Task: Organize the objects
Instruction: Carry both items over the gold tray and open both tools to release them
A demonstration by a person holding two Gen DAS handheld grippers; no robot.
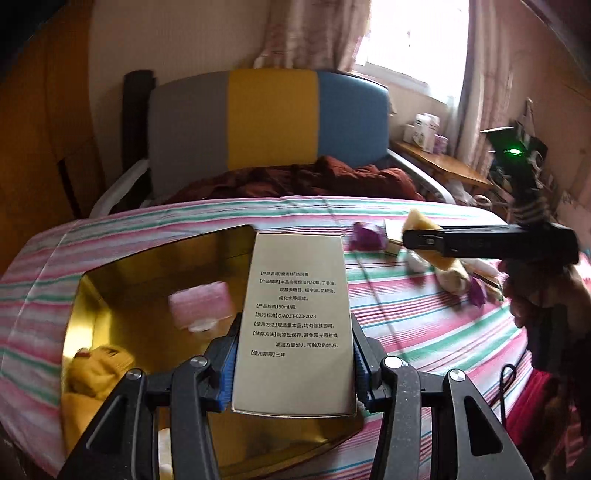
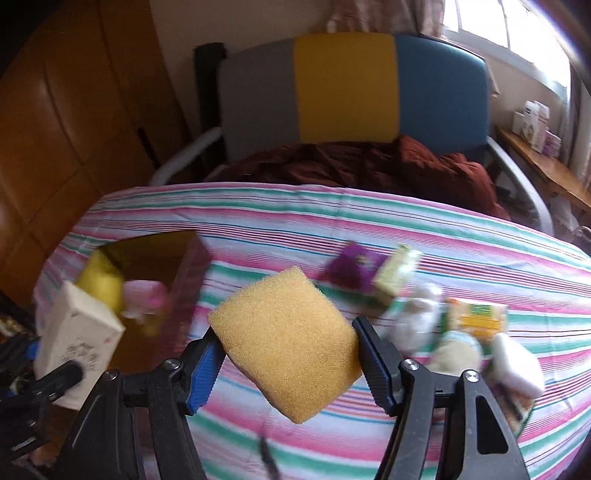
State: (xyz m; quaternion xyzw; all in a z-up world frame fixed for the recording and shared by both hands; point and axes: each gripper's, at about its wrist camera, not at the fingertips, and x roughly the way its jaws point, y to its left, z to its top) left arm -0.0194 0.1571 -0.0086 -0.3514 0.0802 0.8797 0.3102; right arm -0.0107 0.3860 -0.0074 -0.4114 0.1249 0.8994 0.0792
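Two tools, two loads above the striped bed

Left tool [image 1: 293,363] grips a box [image 1: 295,325] over the gold tin [image 1: 155,273], long axis pointing away; right tool [image 2: 288,356] clamps a tilted sponge [image 2: 284,343].

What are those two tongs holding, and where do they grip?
Left tongs pinch the white box by its lower sides; right tongs squeeze the yellow sponge by its sides.

Grey-yellow-blue headboard [image 1: 271,118], maroon blanket [image 1: 295,181], curtained window [image 1: 410,33], wood cabinet [image 2: 55,122].
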